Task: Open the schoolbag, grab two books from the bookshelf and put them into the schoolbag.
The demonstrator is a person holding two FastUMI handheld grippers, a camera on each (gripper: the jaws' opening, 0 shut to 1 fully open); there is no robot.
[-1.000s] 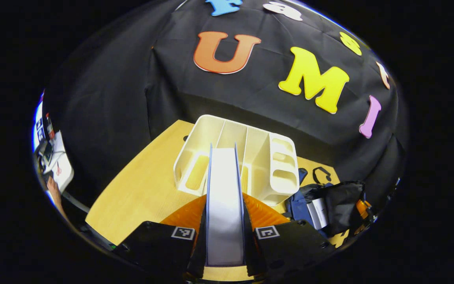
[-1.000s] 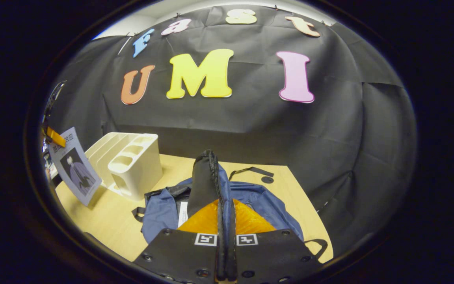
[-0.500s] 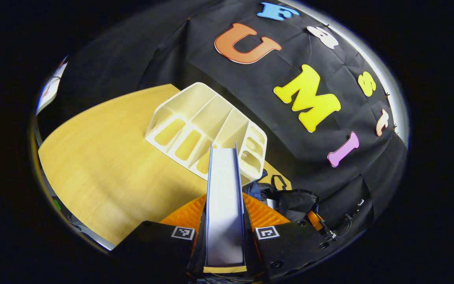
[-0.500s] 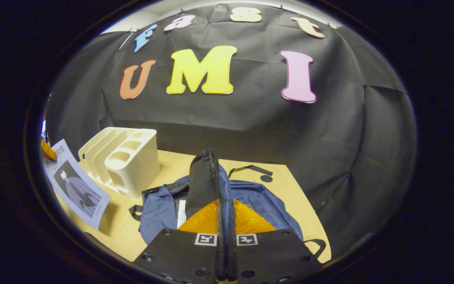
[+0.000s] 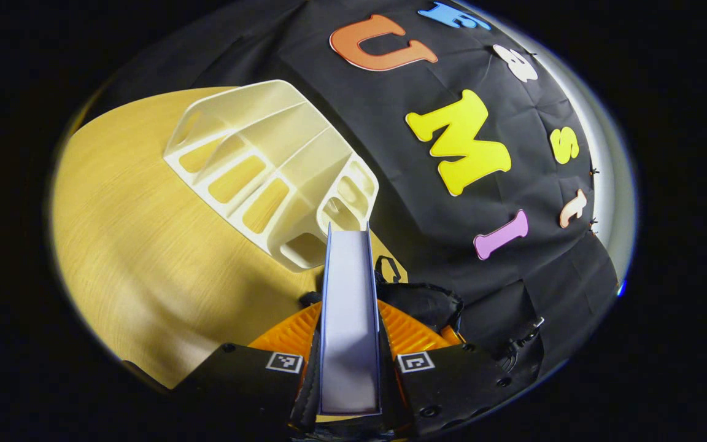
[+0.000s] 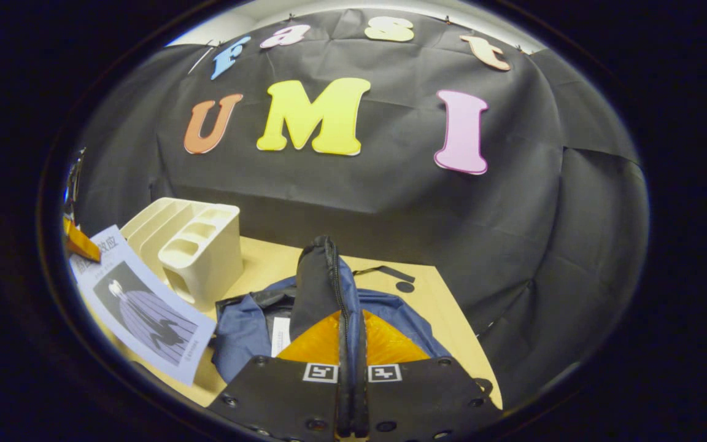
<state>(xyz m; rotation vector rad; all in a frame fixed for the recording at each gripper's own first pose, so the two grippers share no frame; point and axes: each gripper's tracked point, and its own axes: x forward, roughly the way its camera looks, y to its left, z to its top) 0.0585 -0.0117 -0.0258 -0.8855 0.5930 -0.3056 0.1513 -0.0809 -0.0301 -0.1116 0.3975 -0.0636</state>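
Note:
My left gripper (image 5: 350, 344) is shut on a book (image 5: 348, 307), held edge-on so its pale page block runs straight ahead between the fingers. Past its far end lies the dark schoolbag (image 5: 421, 304) and the cream bookshelf (image 5: 267, 178). In the right gripper view that same book (image 6: 145, 313) shows its pale cover with a dark figure, tilted at the left, just left of the blue schoolbag (image 6: 249, 325). My right gripper (image 6: 351, 368) is shut on the bag's black zipper flap (image 6: 320, 282), holding it up. A white book edge (image 6: 280, 334) sits inside the bag's opening.
The bookshelf (image 6: 197, 255) stands on the wooden table (image 5: 139, 258) left of the bag, its slots bare. A black strap (image 6: 384, 271) and a dark round hole (image 6: 402, 286) lie behind the bag. Black cloth walls close off the back and right.
My left gripper has swung right with the book, so the bookshelf slid up and left in its view. In the right gripper view the book has come closer to the schoolbag. The right gripper barely moved.

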